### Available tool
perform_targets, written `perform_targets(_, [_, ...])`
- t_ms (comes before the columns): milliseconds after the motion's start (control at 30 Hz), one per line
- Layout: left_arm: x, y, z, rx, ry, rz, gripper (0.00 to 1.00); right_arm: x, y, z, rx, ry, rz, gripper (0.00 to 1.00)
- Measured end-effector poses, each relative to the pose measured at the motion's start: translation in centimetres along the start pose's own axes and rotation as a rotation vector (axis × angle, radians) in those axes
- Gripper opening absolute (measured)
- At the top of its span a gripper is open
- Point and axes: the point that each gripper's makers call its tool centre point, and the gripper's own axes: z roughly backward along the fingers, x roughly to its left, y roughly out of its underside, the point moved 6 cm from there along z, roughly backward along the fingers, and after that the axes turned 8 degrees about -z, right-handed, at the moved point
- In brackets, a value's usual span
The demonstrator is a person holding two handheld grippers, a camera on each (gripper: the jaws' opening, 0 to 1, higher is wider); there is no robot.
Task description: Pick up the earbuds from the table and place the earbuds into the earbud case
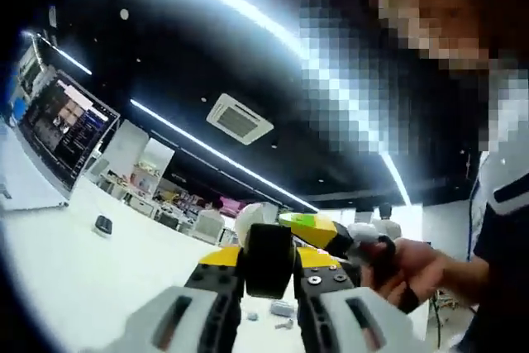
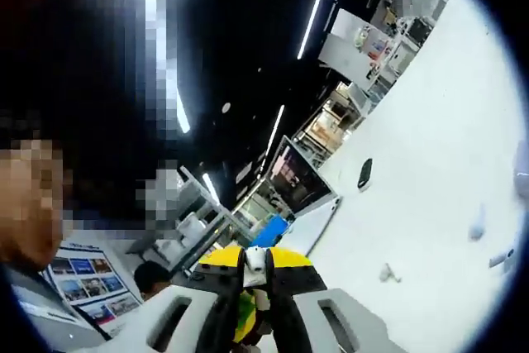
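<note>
My left gripper (image 1: 269, 264) is shut on a black earbud case (image 1: 269, 254), held up off the white table (image 1: 74, 279). A pale rounded part (image 1: 250, 219) shows just behind the case's top. The right gripper (image 1: 321, 229), with yellow-green tips, comes in from the right and ends right beside the case, with a hand (image 1: 413, 274) holding it. In the right gripper view, my right gripper (image 2: 258, 265) is shut on a small white earbud (image 2: 257, 259) pinched between its yellow tips. Another small white piece (image 2: 385, 272) lies on the table, too small to identify.
A monitor (image 1: 62, 126) stands at the table's far left edge, and it is also in the right gripper view (image 2: 296, 173). A small dark object (image 1: 102, 225) lies on the table, and so do several small bits (image 1: 281, 310). A person's body (image 1: 504, 229) is close on the right.
</note>
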Motion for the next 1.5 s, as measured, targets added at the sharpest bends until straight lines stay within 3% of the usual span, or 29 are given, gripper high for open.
perform_targets(200, [-0.4, 0.1, 0.0, 0.012, 0.044, -0.049, 0.25, 0.7, -0.2, -0.1, 0.123, 0.032, 0.005, 0.10])
perform_targets(333, [-1.2, 0.7, -0.2, 0.066, 0.077, -0.142, 0.27, 0.9, -0.2, -0.1, 0.201, 0.069, 0.034, 0.10])
perform_targets(433, [-1.7, 0.8, -0.3, 0.079, 0.083, -0.168, 0.28, 0.9, -0.4, -0.1, 0.242, 0.094, 0.049, 0.10])
perform_targets(567, [-1.7, 1.2, -0.4, 0.147, 0.084, -0.276, 0.28, 0.6, -0.4, 0.0, 0.298, 0.129, 0.097, 0.10])
perform_targets(700, [-1.8, 1.6, -0.4, 0.226, 0.081, -0.456, 0.28, 0.6, -0.6, -0.2, 0.330, 0.142, 0.135, 0.10])
perform_targets(767, [-2.2, 2.1, -0.5, 0.272, 0.125, -0.487, 0.28, 0.2, -0.5, -0.3, 0.335, 0.140, 0.127, 0.10])
perform_targets(900, [-2.3, 3.2, -0.2, 0.360, 0.133, -0.450, 0.28, -1.2, 0.3, 0.1, 0.329, 0.156, 0.096, 0.10])
perform_targets(1033, [-2.0, 4.8, 0.6, 0.493, 0.159, -0.313, 0.28, -3.6, 1.4, 0.9, 0.325, 0.205, 0.041, 0.10])
perform_targets(1167, [-1.7, 5.7, 1.2, 0.565, 0.163, -0.224, 0.28, -5.2, 2.4, 1.6, 0.324, 0.226, 0.002, 0.10])
perform_targets(1300, [-1.4, 6.1, 1.3, 0.611, 0.168, -0.197, 0.31, -5.9, 2.9, 2.1, 0.316, 0.256, -0.001, 0.10])
perform_targets(1400, [-1.3, 6.4, 1.0, 0.630, 0.174, -0.202, 0.38, -6.2, 2.7, 2.0, 0.313, 0.267, 0.008, 0.10])
perform_targets(1500, [-1.3, 7.5, 1.3, 0.724, 0.176, -0.203, 0.55, -6.5, 3.4, 1.9, 0.333, 0.272, 0.011, 0.10])
